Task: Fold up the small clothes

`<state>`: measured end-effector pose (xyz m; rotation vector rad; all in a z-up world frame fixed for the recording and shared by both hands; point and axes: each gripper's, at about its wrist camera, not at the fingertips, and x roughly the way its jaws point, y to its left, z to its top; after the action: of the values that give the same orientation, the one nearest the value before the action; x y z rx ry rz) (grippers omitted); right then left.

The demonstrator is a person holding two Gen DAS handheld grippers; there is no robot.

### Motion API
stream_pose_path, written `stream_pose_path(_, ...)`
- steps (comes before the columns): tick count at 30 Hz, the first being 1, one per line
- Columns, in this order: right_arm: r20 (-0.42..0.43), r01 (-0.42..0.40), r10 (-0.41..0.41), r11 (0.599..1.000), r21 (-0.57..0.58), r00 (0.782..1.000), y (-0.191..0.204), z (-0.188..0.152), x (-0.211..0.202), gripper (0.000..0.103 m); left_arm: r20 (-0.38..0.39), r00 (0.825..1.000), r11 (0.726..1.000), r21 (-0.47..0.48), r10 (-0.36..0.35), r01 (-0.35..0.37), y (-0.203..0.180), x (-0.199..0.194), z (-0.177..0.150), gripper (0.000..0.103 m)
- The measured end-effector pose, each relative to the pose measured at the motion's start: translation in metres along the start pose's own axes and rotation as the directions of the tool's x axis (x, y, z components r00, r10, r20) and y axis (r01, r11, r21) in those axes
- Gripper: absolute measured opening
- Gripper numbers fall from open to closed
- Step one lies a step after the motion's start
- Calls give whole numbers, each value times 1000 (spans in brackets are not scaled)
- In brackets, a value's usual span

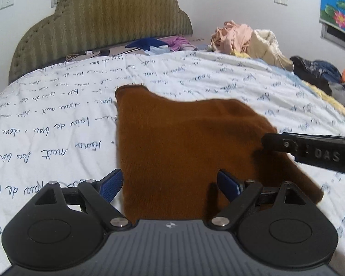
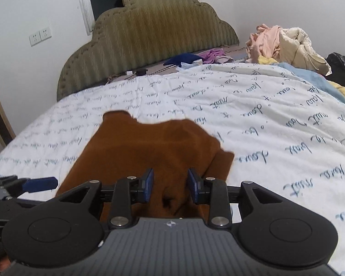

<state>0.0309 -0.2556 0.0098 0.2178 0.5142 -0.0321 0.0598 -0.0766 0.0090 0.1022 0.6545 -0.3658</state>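
Brown cloth looks soft, light & floppy, so it can be bent w/ little push, but it will sag and slide if only one corner is lifted. It is prob. best taken by an edge or a corner, w/ a thin pinch of just the layers that are meant to move; a fat bunch would be hard to lay flat. Fuzzy knit is seen, maybe wool-like, so it should not slip much from the blue pads. It is laid on the bed, on a white cover w/ blue writing, near the front edge & well apart from the pile of other clothes by the wall. It is rust-brown, plain, no print. A small tab sticks up at the far left corner, and a folded layer is seen on the right side, so some folding seems done already. What kind of garment it is can't be told. Left gripper is held wide open over the near edge, nothing is gripped. Right gripper is part open over the cloth's right side; cloth is seen between the pads but it is not squeezed, so it is not held.
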Motion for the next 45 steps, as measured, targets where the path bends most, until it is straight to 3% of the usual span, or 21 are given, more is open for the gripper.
stream_pose_path(3,-8,-11,11,1000,-1,1000,-4,14,12,35,-10,1000,1000,10,4,-4,-7,5,-3,90)
stream_pose_path(6,-37,-25,24,999,-25,999,-2,28,29,35,20,998,994,97,53,-54,-22,6,-14,90)
stream_pose_path(9,-120,-61,56,997,-36,991,-2,42,56,35,44,997,985,155,70,-76,-33,6,-22,90)
stream_pose_path(11,-169,-42,31,997,-62,985,-3,47,76,35,46,997,985,158,67,-74,-34,6,-23,90)
stream_pose_path(14,-213,11,-28,997,-79,977,-12,51,106,44,38,998,988,147,52,-57,-32,6,-25,92)
stream_pose_path(17,-227,7,-15,999,-37,974,-18,52,117,50,43,998,986,153,54,-60,-33,6,-27,92)
stream_pose_path(22,-138,47,-59,995,-92,989,-3,48,83,50,43,998,988,144,50,-56,-32,5,-29,94)
stream_pose_path(25,-89,34,-45,991,-128,995,6,44,57,54,43,998,988,141,51,-56,-32,4,-30,95)
stream_pose_path(27,-106,12,-29,988,-155,994,9,38,52,59,43,998,988,142,54,-60,-33,3,-30,95)
stream_pose_path(30,-156,35,-71,976,-217,985,10,23,61,64,38,998,988,142,56,-60,-33,3,-29,95)
stream_pose_path(37,-75,27,-35,994,-107,997,1,22,25,68,30,999,991,124,43,-46,-29,0,-28,95)
stream_pose_path(41,-65,1,-4,999,-54,998,-9,19,6,77,24,999,993,112,35,-38,-26,-1,-26,95)
stream_pose_path(45,-64,11,-13,999,-36,998,-17,12,-5,80,17,999,994,102,34,-35,-24,-3,-25,95)
